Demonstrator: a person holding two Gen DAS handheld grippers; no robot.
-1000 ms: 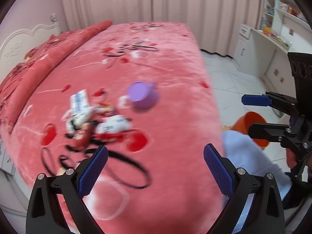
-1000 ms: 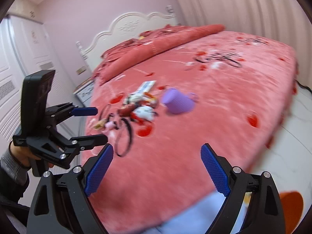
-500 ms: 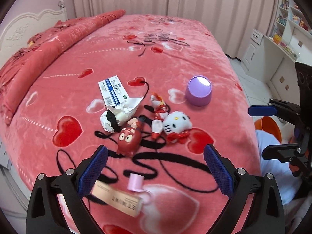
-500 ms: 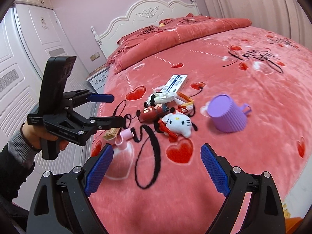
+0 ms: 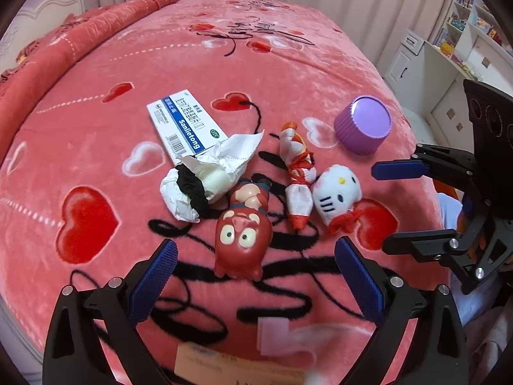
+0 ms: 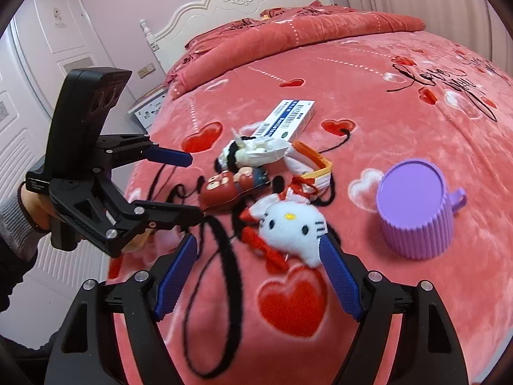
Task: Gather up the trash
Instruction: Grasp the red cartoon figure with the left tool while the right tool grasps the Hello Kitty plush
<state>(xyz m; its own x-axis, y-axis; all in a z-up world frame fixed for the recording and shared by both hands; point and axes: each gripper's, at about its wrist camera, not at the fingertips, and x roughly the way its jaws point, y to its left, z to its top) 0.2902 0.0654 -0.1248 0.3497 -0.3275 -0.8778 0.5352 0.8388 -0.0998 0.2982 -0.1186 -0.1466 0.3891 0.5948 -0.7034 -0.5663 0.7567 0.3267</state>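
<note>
On the red bed blanket (image 5: 96,112) lies a cluster: a crumpled white tissue (image 5: 208,173) around a black hair tie, a white-and-blue medicine box (image 5: 184,125), a red round-eyed toy (image 5: 242,231), a red-and-white wrapper (image 5: 298,173), a white cat plush (image 5: 336,189) and an upturned purple cup (image 5: 364,125). My left gripper (image 5: 256,276) is open, just short of the red toy. My right gripper (image 6: 258,276) is open, its jaws on either side of the cat plush (image 6: 291,227). A tan card (image 5: 237,365) and a small pink piece (image 5: 272,337) lie blurred under the left gripper.
A white headboard (image 6: 250,0) and a folded red quilt (image 6: 288,32) are at the bed's far end. A white desk and shelves (image 5: 449,64) stand beyond the bed's right side. White doors (image 6: 38,80) are on the left in the right wrist view.
Both grippers have moved in over the bed and down toward the cluster, which now looks larger and closer. Both stay open. The objects have not moved.
</note>
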